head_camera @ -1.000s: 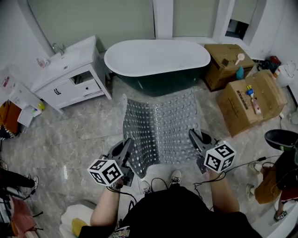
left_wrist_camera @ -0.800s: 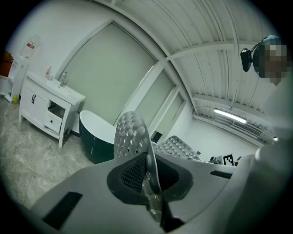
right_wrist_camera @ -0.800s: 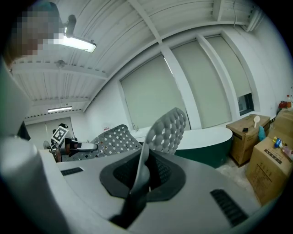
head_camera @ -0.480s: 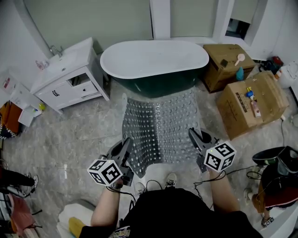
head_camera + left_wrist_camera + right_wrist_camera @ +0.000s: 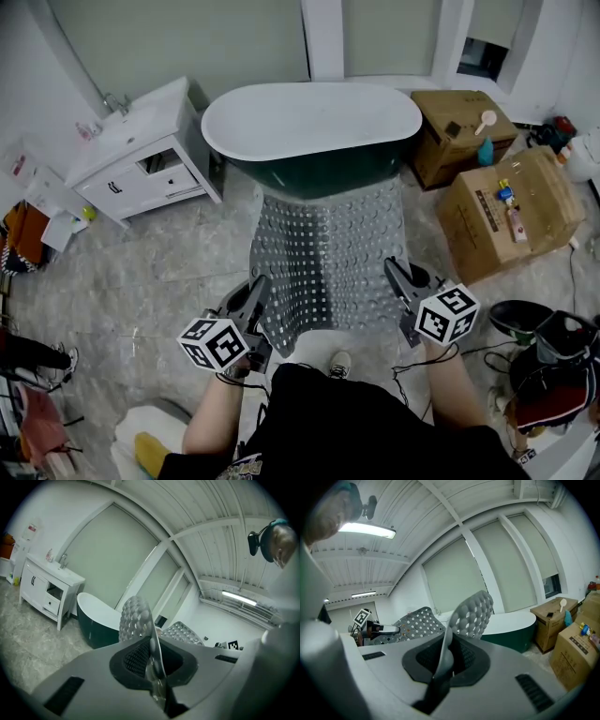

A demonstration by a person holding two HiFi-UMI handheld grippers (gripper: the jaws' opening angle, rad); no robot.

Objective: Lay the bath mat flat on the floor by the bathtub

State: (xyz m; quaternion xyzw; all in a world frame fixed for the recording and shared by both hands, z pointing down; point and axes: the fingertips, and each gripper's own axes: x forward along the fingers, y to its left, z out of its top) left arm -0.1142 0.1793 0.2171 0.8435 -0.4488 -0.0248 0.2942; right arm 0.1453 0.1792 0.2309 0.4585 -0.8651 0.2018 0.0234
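Both jaws clamped on the bath mat: left gripper pinches its near left corner, right gripper pinches the near right corner. Near edge is held up between them, sagging slightly. Far end slopes down to the marble floor at the foot of the bathtub

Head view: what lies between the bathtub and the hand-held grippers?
The bath mat, its near corners clamped in the left hand-held gripper and right hand-held gripper, its far edge at the bathtub; the head view shows it.
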